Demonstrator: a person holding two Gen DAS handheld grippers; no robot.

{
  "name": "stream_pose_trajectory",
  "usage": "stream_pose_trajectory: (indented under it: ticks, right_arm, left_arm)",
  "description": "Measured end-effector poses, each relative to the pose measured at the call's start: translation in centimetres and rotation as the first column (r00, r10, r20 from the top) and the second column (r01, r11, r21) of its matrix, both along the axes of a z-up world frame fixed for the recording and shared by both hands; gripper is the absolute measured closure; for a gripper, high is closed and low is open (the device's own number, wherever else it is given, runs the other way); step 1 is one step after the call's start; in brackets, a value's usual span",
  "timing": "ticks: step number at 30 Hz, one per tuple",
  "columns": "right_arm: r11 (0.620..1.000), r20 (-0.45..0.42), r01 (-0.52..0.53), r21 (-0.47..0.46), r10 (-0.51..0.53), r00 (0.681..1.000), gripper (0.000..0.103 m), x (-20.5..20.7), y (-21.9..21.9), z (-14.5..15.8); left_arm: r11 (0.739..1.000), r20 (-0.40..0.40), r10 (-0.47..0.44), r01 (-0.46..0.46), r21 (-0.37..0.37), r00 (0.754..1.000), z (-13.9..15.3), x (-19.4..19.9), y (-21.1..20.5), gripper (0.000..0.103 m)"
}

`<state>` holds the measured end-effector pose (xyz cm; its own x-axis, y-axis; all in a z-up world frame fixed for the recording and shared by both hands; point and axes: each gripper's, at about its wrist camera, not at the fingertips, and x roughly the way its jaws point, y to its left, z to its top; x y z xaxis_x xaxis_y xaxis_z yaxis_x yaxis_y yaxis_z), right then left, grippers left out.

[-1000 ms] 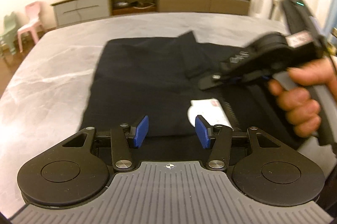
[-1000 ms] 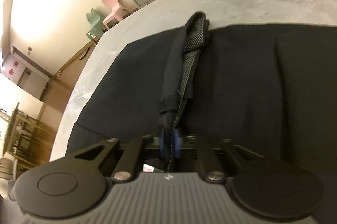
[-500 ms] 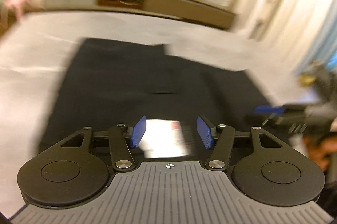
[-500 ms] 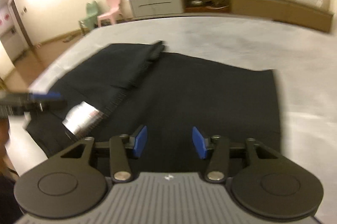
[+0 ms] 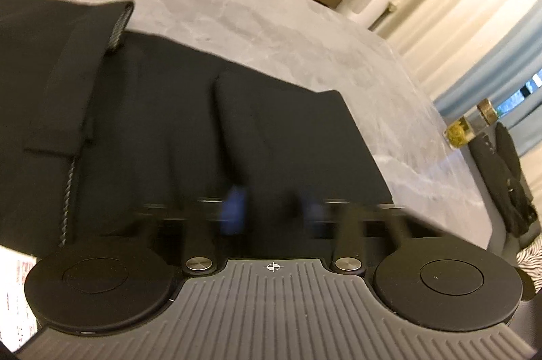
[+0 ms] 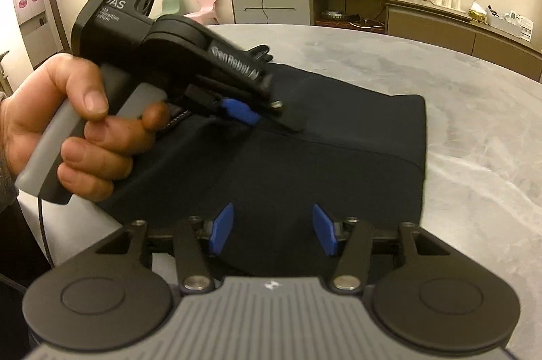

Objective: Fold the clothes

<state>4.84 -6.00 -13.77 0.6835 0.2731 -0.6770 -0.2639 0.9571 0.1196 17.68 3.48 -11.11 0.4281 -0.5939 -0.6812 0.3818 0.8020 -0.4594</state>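
So far the black garment [image 6: 332,156] lies flat on the grey marbled tabletop [image 6: 457,82], filling the centre of the right wrist view and the left and middle of the left wrist view. It appears partly folded: in the left wrist view a long panel with a ribbed edge [image 5: 67,82] lies turned over the body of the cloth at the upper left of the frame, and a soft ridge [image 5: 237,123] runs down the middle. The far right edge looks straight and neat against the stone. A white printed tag [image 5: 17,292] peeks out at the lower left edge of that frame.

The right gripper [image 6: 272,229] hovers at the near hem in the lower centre of its own view, jaws wide, with nothing between its blue pads [image 6: 220,228]. The left gripper [image 6: 250,112] shows in the left half of the right wrist view, held by the left hand [image 6: 64,129], tilted down with its tips at or just above the cloth near a seam. In its own view its pads are smeared by motion blur; they seem somewhat apart, but I cannot tell whether they pinch any fabric.

My judgement: one side fold is in place, and the rest is still to do. That would be bringing the other side in and then doubling the piece lengthwise into a compact stack. Neither gripper clearly has a hold yet, so the next fold does not look begun.
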Motion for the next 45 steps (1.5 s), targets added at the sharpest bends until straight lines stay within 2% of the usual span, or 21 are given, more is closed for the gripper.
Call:
stream_pose_trajectory:
  ticks: [2,5,8,11,12,16,19,22,23,26,27,28,30,32,34,37,39,41,43,44,45]
  right_arm:
    - [1.0,0.006,0.014,0.025,-0.014,1.0,0.05,0.0,-1.0,0.4]
    - [0.997,0.016,0.037,0.07,-0.038,0.999,0.05,0.2,-2.1,1.0]
    - [0.996,-0.003,0.028,0.089,-0.028,1.0,0.048,0.9,-2.0,0.6]
    - [0.999,-0.025,-0.007,0.052,0.008,1.0,0.048,1.2,-0.8,-0.2]
    - [0.999,-0.025,-0.017,0.036,0.018,1.0,0.048,1.2,-0.4,-0.4]
    - [1.0,-0.004,-0.009,-0.002,0.009,1.0,0.05,1.1,0.0,-0.6]
    - [0.999,0.024,0.045,0.015,-0.046,0.999,0.051,1.2,-0.8,-0.2]
    - [0.997,-0.04,0.075,0.016,-0.074,0.996,0.053,2.0,-1.3,-1.0]
    - [0.997,-0.031,0.076,0.007,-0.075,0.997,0.053,1.9,-1.2,-1.1]
    - [0.996,-0.008,0.093,0.008,-0.093,0.996,0.053,1.3,-1.2,-0.2]
    - [0.994,0.009,0.11,0.021,-0.11,0.994,0.047,1.0,-1.6,0.2]
    - [0.991,0.023,0.132,0.023,-0.133,0.991,0.036,0.7,-2.0,0.6]
    - [0.986,-0.002,0.167,0.001,-0.167,0.986,0.031,0.7,-2.4,0.4]
    - [0.984,-0.05,0.178,-0.028,-0.179,0.983,0.056,1.0,-2.6,-0.3]
    - [0.986,-0.019,0.143,-0.084,-0.145,0.989,0.08,0.5,-1.6,-0.2]
    - [0.983,0.029,0.106,-0.152,-0.103,0.994,0.089,-0.3,-0.5,0.2]
    - [0.981,0.057,0.098,-0.166,-0.09,0.994,0.089,-0.8,-0.2,0.5]
    - [0.983,0.075,0.093,-0.162,-0.081,0.994,0.089,-0.9,-0.1,1.0]
    - [0.985,0.085,0.086,-0.147,-0.075,0.994,0.09,-1.0,-0.3,1.4]
    - [0.987,0.086,0.083,-0.136,-0.072,0.994,0.09,-1.1,-0.4,1.6]
    - [0.989,0.088,0.08,-0.125,-0.069,0.994,0.09,-1.1,-0.6,1.8]
  left_arm:
    - [1.0,0.048,0.013,-0.014,0.007,0.999,1.2,-0.3,0.6,0.103]
    - [0.999,0.065,0.04,-0.039,-0.012,0.997,2.6,-0.5,2.7,0.103]
    - [0.996,0.032,0.085,-0.085,0.021,0.996,2.2,0.2,4.5,0.103]
    - [0.993,0.004,0.099,-0.099,0.069,0.995,1.1,0.8,4.7,0.103]
    - [0.99,0.011,0.105,-0.105,0.094,0.994,1.1,0.7,4.6,0.094]
    - [0.976,0.094,0.138,-0.152,0.155,0.986,2.1,-0.7,4.7,0.086]
    - [0.98,0.147,0.109,-0.13,0.147,0.983,3.1,-2.2,4.6,0.08]
    - [0.962,0.104,0.073,-0.098,0.255,0.992,1.1,-2.3,3.8,0.079]
    - [0.956,0.091,0.074,-0.097,0.276,0.993,0.5,-2.3,3.8,0.079]
    - [0.952,0.153,0.07,-0.111,0.285,0.986,1.7,-3.0,3.9,0.079]
    - [0.948,0.19,0.067,-0.122,0.294,0.979,2.5,-3.4,3.7,0.075]
    - [0.946,0.212,0.059,-0.122,0.301,0.976,3.2,-3.6,3.4,0.07]
    - [0.951,0.223,0.029,-0.096,0.294,0.974,4.3,-3.5,2.3,0.057]
    - [0.965,0.197,-0.024,-0.029,0.259,0.98,5.3,-3.2,0.3,0.05]
    - [0.97,0.176,-0.075,0.031,0.242,0.981,6.1,-3.0,-2.3,0.041]
    - [0.951,0.159,-0.197,0.149,0.272,0.968,6.6,-2.6,-7.9,0.039]
    - [0.913,0.129,-0.291,0.235,0.333,0.948,6.0,-2.4,-11.4,0.037]
    - [0.866,0.094,-0.363,0.299,0.401,0.927,5.1,-2.3,-14.3,0.039]
    - [0.824,0.066,-0.387,0.313,0.473,0.92,3.7,-2.3,-15.5,0.077]
    - [0.806,0.058,-0.388,0.308,0.506,0.92,3.0,-2.3,-15.6,0.102]
    - [0.804,0.065,-0.388,0.304,0.511,0.919,2.8,-2.3,-15.3,0.103]
